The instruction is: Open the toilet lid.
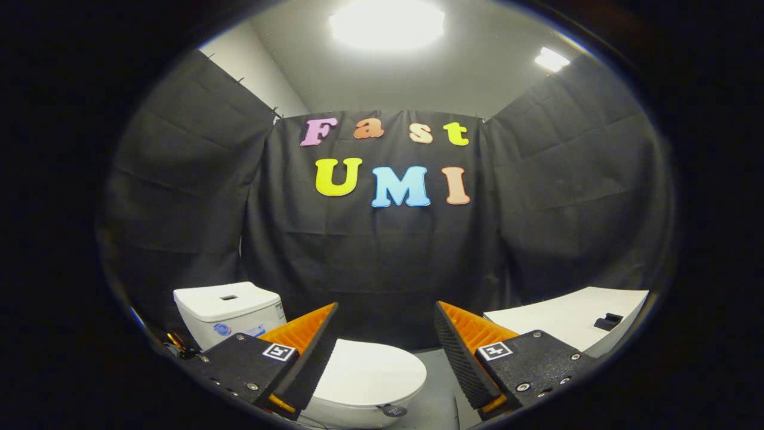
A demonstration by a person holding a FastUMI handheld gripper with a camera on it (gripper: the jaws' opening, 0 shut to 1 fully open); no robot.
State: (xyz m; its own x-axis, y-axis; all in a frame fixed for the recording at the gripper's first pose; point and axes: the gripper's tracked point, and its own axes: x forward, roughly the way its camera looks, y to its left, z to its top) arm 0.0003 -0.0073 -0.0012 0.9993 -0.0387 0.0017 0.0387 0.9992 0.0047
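A white toilet stands low and ahead, a little to the left. Its lid lies flat and closed over the bowl, with a small dark tab at its front rim. The white tank rises behind it, beyond the left finger. My gripper is open, its orange-and-black fingers spread wide with nothing between them. The left finger overlaps the lid's left side in view; the right finger stands off to the lid's right. The gripper hangs above and short of the lid, not touching it.
A white counter or table with a small black object on it stands to the right, beyond the right finger. Grey floor shows between toilet and counter. Black cloth walls close in behind and on both sides.
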